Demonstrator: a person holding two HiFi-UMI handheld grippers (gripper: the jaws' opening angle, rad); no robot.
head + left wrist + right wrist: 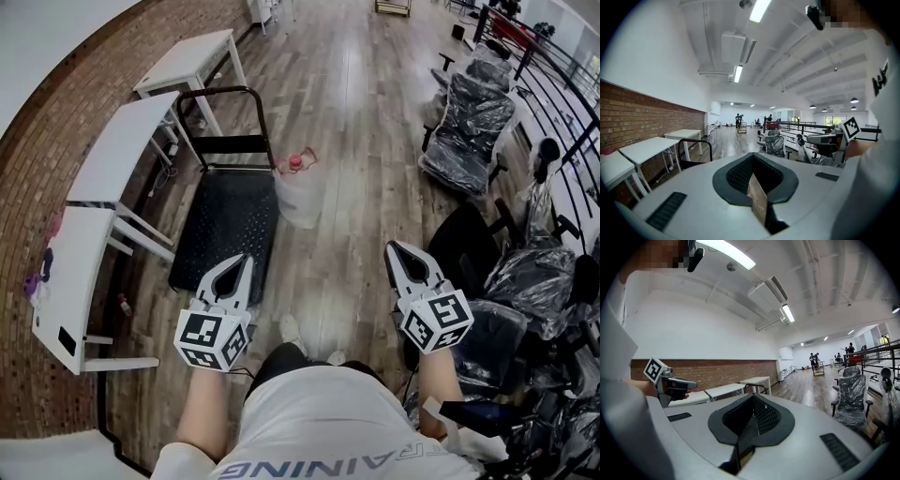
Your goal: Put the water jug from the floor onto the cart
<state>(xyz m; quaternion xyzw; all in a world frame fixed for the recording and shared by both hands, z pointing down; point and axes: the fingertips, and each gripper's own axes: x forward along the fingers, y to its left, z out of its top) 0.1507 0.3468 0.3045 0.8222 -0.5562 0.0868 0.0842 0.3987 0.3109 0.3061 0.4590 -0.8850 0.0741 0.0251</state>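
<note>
The water jug is clear with a red cap and stands on the wooden floor, touching the right edge of the black platform cart. The cart's handle rises at its far end. My left gripper hovers over the cart's near right corner with its jaws together and nothing in them. My right gripper is shut and empty over bare floor, to the right of the jug and nearer to me. Both are well short of the jug. Neither gripper view shows the jug. The cart handle appears in the left gripper view.
White tables line the brick wall on the left, close to the cart. Plastic-wrapped office chairs and a railing crowd the right side. The person's shoes stand on the floor between the grippers.
</note>
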